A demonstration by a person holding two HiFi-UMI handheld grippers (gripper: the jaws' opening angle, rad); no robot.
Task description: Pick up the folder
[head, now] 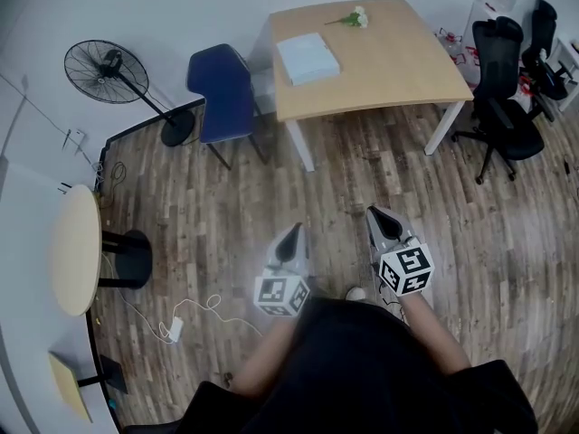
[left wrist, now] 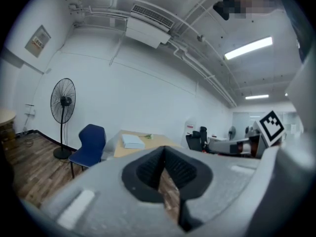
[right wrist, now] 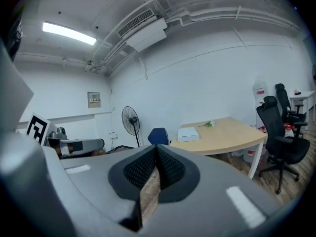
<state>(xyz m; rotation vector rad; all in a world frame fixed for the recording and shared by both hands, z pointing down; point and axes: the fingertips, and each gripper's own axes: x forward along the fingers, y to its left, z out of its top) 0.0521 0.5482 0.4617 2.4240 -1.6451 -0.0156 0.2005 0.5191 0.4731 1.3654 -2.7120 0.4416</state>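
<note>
head view shows my left tongs [head: 295, 231] and right tongs [head: 376, 212] both closed tight and empty over the floor [head: 226, 215]; the folder [head: 308, 57] lies flat on the bench [head: 398, 61], well ahead of them.

I hold my left gripper [head: 293, 239] and right gripper [head: 380, 220] side by side, jaws together, above the wooden floor [head: 226, 206], well apart from the table [head: 389, 61], where the folder [head: 308, 58] lies near the tabletop's left edge, a flower [head: 351, 17] at its far edge.
</note>
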